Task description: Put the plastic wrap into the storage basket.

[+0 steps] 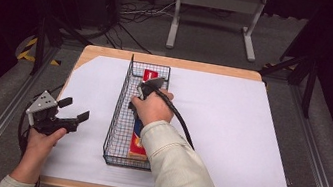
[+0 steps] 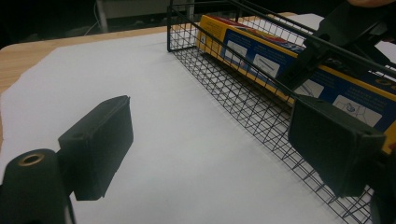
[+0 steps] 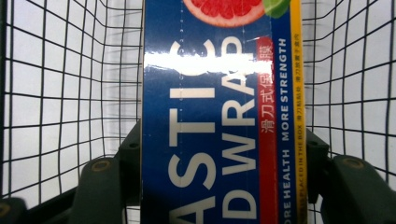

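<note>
— Gripping a plastic wrap box (image 1: 139, 135) inside a wire basket (image 1: 118, 116), our right gripper (image 1: 141, 100) works at the centre of the table (image 1: 258, 76). How do we read the hold?

— We see it best in the right gripper view: the two black jaws stand on either long side of the plastic wrap box (image 3: 219, 116), pads tight against its blue cardboard. The tongs are pinching the box across its narrow width, and basket mesh shows on both sides of it.

— And where does the box sit?

— We place it lengthwise within the long, narrow wire basket, running from the near end toward the far end in the high view, with its right edge close along the basket's right wall. The basket rests on a white sheet (image 1: 229, 134) that covers most of the wooden tabletop. Our right hand (image 1: 153, 107) comes down over the basket's middle, its cable (image 1: 180, 121) trailing off to the right across the sheet.

— What of our left gripper (image 1: 75, 110)?

— We hold it in our left hand (image 1: 43, 140) at the table's near left edge, well apart from the basket. In the left gripper view its jaws stand spread wide with only white sheet (image 2: 187, 140) between them, and beyond them we see the wire basket (image 2: 233, 88) from the side, the plastic wrap box (image 2: 261, 56) inside it, and our right gripper (image 2: 345, 28) reaching down over it.
</note>
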`<state>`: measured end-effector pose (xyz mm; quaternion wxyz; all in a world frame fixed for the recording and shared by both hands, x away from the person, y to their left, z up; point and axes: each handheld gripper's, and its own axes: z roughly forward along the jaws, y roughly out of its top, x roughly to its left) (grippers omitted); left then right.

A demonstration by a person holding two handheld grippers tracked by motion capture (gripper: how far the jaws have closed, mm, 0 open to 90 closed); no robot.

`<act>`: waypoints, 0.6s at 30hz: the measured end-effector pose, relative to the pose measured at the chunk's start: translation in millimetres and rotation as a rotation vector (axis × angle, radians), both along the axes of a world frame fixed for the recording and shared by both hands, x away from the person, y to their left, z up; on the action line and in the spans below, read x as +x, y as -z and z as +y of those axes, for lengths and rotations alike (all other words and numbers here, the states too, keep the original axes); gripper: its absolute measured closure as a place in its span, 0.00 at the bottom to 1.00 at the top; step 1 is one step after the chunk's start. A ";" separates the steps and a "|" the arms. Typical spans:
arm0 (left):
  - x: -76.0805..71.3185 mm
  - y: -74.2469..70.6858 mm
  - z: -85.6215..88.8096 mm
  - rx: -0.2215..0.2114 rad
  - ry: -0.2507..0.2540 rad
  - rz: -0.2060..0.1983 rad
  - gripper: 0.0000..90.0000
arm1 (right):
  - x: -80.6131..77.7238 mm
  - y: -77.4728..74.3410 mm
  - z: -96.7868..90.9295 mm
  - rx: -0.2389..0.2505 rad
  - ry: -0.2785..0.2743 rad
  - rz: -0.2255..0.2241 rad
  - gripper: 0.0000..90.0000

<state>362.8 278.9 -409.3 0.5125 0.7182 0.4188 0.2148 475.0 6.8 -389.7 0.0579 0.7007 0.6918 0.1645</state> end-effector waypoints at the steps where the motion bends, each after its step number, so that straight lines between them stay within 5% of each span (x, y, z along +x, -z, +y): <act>1: 0.1 0.1 -0.1 0.000 0.000 0.000 0.17 | 0.4 0.6 0.5 0.000 -0.001 0.002 0.44; 18: 0.8 1.4 -0.9 0.003 0.005 0.005 0.16 | 2.2 7.0 2.9 0.013 -0.012 0.008 0.36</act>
